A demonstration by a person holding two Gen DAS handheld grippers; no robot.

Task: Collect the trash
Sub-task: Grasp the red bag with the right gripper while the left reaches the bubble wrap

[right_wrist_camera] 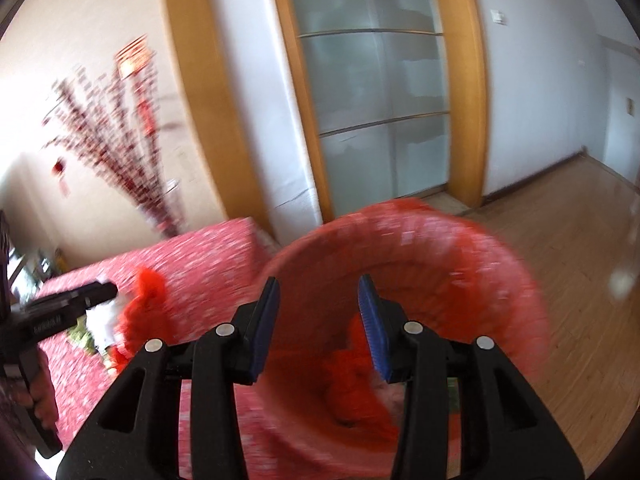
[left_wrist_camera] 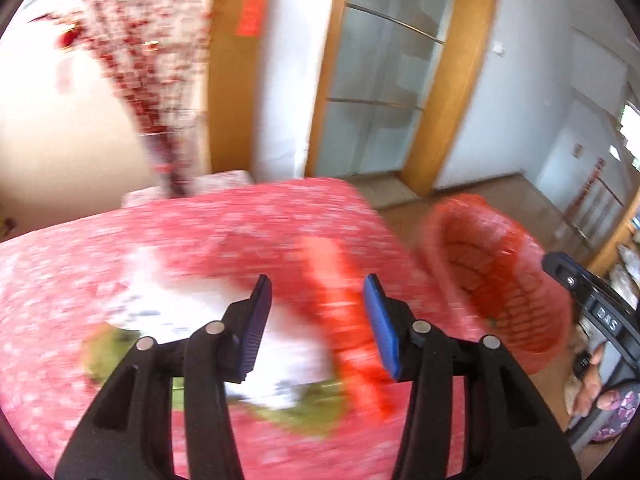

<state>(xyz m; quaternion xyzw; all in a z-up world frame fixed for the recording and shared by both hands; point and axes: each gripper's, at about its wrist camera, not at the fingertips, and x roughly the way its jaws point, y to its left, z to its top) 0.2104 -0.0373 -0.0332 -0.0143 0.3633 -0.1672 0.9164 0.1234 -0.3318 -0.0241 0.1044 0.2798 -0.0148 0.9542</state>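
We hold our left tool [left_wrist_camera: 318, 292] over the desk [left_wrist_camera: 60, 280], which wears a red patterned cloth, and the remaining trash lies right under and ahead of it. A white sheet of paper [left_wrist_camera: 180, 300] spreads just left of the tool's line, with something green [left_wrist_camera: 104, 352] poking out along its lower edge, too blurred to name. A red strip [left_wrist_camera: 340, 320] runs lengthwise between the two blue pads, its long axis sloping from the far side down toward us and a little to the right. The left tool's jaws stand partly apart and grip nothing; the strip shows between them, but we cannot tell whether they touch it.

Our right tool [right_wrist_camera: 318, 300] hangs above the mouth of the red basket [right_wrist_camera: 500, 280], which stands just off the desk's right edge over the wooden floor. Its jaws are likewise partly apart and empty. Crumpled red scrap [right_wrist_camera: 352, 376] lies at the basket's bottom.

So the left hand is the nearer one to the desk's trash, and we judge the next grasp is its job: close across the strip's short side, then carry it rightward to the basket.

As for writing, the right tool's body, seen from the left wrist, bears white letters that look like "DAS" [left_wrist_camera: 607, 314]. The lettering on the left tool's body in the other view is too smeared to read.
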